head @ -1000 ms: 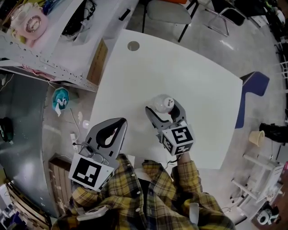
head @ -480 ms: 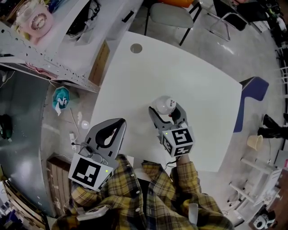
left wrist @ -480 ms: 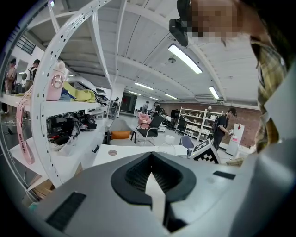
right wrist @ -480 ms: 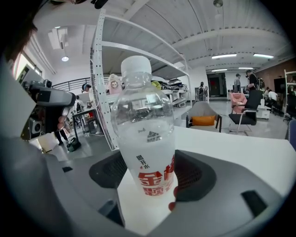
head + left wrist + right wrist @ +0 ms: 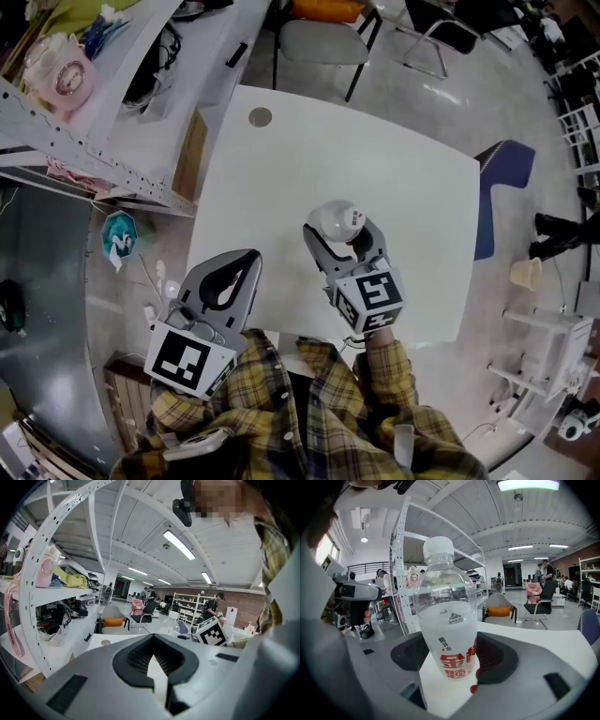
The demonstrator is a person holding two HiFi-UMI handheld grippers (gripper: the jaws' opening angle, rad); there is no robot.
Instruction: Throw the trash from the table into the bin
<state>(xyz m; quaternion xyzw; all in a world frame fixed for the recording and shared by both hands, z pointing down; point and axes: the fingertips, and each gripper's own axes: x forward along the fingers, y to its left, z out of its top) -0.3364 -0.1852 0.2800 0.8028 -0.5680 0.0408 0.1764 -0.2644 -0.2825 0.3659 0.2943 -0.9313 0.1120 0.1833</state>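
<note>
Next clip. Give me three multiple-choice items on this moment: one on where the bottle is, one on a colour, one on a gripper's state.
1. Where is the bottle?
A. in the left gripper
B. in the right gripper
C. lying flat between the two grippers

2. What colour is the cap?
A. white
B. red
C. blue

3. The left gripper is:
A. wide open
B. shut on the bottle
C. shut and empty

Answers:
1 B: the right gripper view shows the bottle upright between the jaws, which have just been closing and press on its sides.
2 A: the cap is white; only the label print is red.
3 C: in the left gripper view the jaw tips meet with nothing between them.
</note>
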